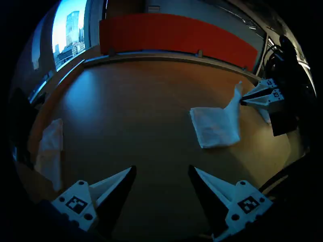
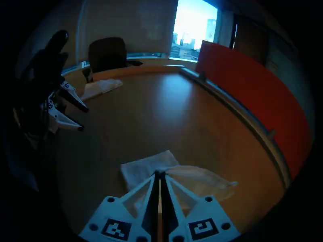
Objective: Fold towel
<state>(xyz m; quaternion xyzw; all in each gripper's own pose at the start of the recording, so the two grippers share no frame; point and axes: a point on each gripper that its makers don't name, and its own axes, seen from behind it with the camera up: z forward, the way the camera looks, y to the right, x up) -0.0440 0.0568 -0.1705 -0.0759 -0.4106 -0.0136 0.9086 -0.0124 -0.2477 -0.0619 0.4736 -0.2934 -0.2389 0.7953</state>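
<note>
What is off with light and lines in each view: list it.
Left gripper view: dim, bluish, bright window blown out, wooden table's far edge bowed, likely fisheye. Right gripper view: equally dark, window glaring, white cloth towel pale around the shut right gripper.

Left gripper hung low, 2 fingers spread wide apart, tips free. Right gripper sat ahead to its right, 2 fingers clamped together on raised towel edge.

Left gripper view low over the surface, facing the red partition beyond its jaws, right gripper view close above the towel, both sharing surface, towel, partition.
</note>
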